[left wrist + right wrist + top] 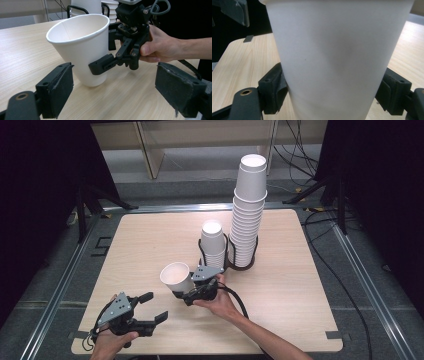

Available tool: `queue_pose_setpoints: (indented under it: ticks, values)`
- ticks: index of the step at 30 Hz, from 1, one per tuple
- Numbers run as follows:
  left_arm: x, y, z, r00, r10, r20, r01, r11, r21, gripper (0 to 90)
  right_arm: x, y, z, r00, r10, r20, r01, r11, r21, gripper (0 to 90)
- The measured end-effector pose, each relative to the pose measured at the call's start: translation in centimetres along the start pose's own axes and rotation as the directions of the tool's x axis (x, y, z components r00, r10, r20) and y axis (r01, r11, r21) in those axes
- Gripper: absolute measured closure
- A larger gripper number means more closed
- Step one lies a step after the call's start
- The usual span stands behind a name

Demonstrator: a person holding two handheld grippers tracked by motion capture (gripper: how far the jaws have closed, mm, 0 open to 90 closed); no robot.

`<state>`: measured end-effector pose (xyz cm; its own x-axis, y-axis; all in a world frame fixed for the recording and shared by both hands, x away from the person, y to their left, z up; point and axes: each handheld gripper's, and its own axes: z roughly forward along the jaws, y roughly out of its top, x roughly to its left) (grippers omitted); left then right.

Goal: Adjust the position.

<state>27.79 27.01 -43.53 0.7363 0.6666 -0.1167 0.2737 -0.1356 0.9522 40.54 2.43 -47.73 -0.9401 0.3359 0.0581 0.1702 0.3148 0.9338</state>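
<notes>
Right gripper (181,293) jaws clamped on cup (175,276), tilted, base touching worktop (300,270) near front centre. Left gripper (155,306) just beside it, jaws spread apart, holding nothing.

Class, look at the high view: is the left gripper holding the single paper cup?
No: the left gripper hangs open and empty, while the right gripper clamps the cup.

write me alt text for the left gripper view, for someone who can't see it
A white paper cup, tilted, is clamped near its base by the fingers of the right gripper, held in a hand just above the wooden table. In the foreground, the left gripper has its padded fingers spread apart with nothing between them. More white cups in a black rack stand behind.
</notes>
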Motion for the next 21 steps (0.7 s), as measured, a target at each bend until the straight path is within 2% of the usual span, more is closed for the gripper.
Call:
queue_pose_setpoints:
  ticks: [1,2,3,4,5,7,8,9,10,11,12,14,17,19,20,21]
  values:
    - [0.02,-0.04,-0.09,1.0000,0.000,-0.007,0.000,1.0000,0.006,14.9,0.06,-0.07,0.19,1.0000,0.008,-0.002,-0.008,1.000,-0.003,22.1]
    - [0.08,-0.15,0.09,1.0000,-0.006,0.006,0.006,0.9998,-0.019,14.9,0.08,-0.11,0.19,1.0000,0.009,0.000,-0.009,1.000,0.008,22.1]
    - [0.06,-0.19,0.12,0.9999,-0.012,0.008,0.012,0.9996,-0.025,14.8,-0.08,-0.12,0.29,0.9996,-0.027,0.004,0.027,1.000,0.004,22.1]
    - [0.07,-0.23,0.12,0.9999,-0.009,0.007,0.009,0.9996,-0.027,14.9,-0.06,-0.20,0.40,0.9998,-0.020,-0.001,0.020,1.000,0.008,22.1]
    - [0.06,-0.25,0.14,1.0000,-0.008,0.005,0.008,0.9996,-0.027,14.9,0.06,-0.30,0.40,1.0000,0.005,0.004,-0.005,1.000,0.021,22.1]
    - [0.06,-0.25,0.15,0.9999,-0.009,0.005,0.009,0.9995,-0.029,14.9,0.04,-0.35,0.44,0.9999,0.011,-0.002,-0.011,0.999,0.030,22.0]
    - [0.04,-0.23,0.09,1.0000,-0.009,0.000,0.009,0.9998,-0.020,14.9,-0.11,-0.30,0.40,0.9998,-0.021,0.002,0.021,0.999,0.033,21.9]
    - [0.05,-0.23,0.03,1.0000,-0.005,-0.003,0.004,0.9999,-0.010,14.9,-0.12,-0.31,0.42,0.9996,-0.028,0.002,0.028,0.999,0.035,21.9]
    - [0.04,-0.26,0.10,1.0000,-0.007,0.000,0.007,0.9998,-0.016,14.8,0.09,-0.33,0.39,1.0000,0.000,-0.007,0.000,0.999,0.053,21.8]
    - [0.00,-0.24,-0.01,1.0000,-0.006,-0.008,0.006,1.0000,0.000,14.8,0.17,-0.38,0.50,1.0000,-0.002,-0.002,0.002,0.999,0.050,21.8]
    - [-0.04,-0.26,0.03,0.9999,-0.010,-0.009,0.010,1.0000,-0.001,14.9,-0.04,-0.40,0.54,0.9994,-0.035,-0.004,0.035,0.998,0.059,21.8]
    - [-0.03,-0.29,0.03,0.9999,-0.011,-0.009,0.011,0.9999,-0.001,14.9,0.12,-0.54,0.69,0.9999,-0.014,-0.008,0.015,0.998,0.067,21.7]
    - [0.01,-0.32,-0.02,1.0000,-0.006,-0.008,0.006,1.0000,0.004,14.8,-0.04,-0.52,0.73,0.9992,-0.040,-0.002,0.040,0.997,0.070,21.7]
    - [0.00,-0.35,0.00,0.9999,-0.006,-0.009,0.006,1.0000,0.008,14.9,0.02,-0.52,0.67,0.9994,-0.034,-0.002,0.034,0.997,0.074,21.5]
    - [0.06,-0.45,0.20,1.0000,-0.007,0.006,0.007,0.9998,-0.016,14.8,0.01,-0.52,0.63,0.9996,-0.030,-0.004,0.030,0.997,0.077,21.4]
    - [0.02,-0.45,0.18,1.0000,-0.006,0.002,0.006,0.9999,-0.015,14.9,-0.10,-0.49,0.56,0.9993,-0.035,-0.011,0.036,0.996,0.081,21.2]
